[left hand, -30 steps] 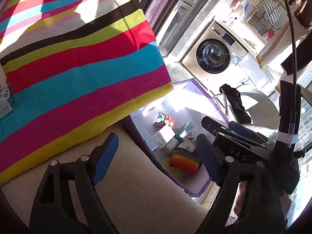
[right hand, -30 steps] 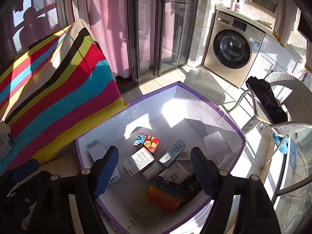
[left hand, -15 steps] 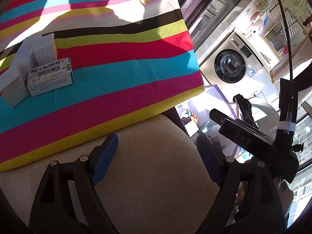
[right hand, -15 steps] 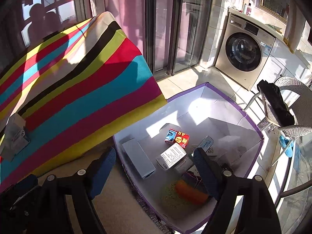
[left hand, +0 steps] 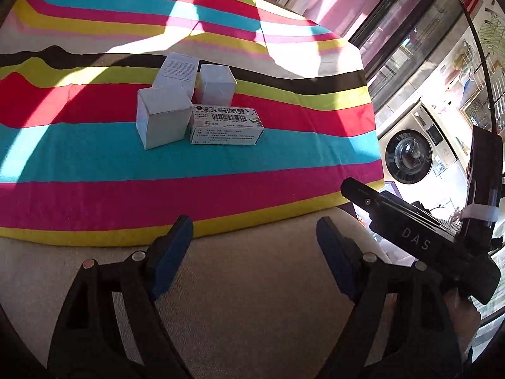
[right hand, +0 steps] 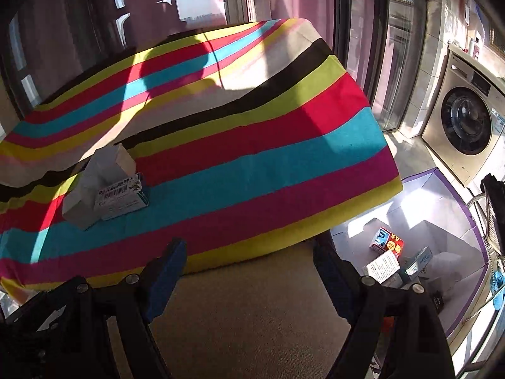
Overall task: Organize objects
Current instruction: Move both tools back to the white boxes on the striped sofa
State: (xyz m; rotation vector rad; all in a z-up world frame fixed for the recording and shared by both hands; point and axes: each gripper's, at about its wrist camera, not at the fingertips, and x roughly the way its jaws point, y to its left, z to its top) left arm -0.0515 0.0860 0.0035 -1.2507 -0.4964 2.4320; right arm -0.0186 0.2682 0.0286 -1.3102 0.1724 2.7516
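Several small boxes cluster on the striped cloth: a white cube box, a printed barcode box, another white box and a tall white box behind. The cluster also shows in the right wrist view. My left gripper is open and empty over the beige surface, short of the boxes. My right gripper is open and empty, further right. The purple-edged bin on the floor holds several boxes, among them a red and blue one.
A washing machine stands at the right by glass doors. A wicker chair with dark cloth stands beside the bin. The right gripper's body shows in the left wrist view at right. The cloth's edge drops off toward the bin.
Both grippers have swung left, away from the bin and toward the striped cloth. The box cluster has come into view ahead of the left gripper. Both stay open and empty.
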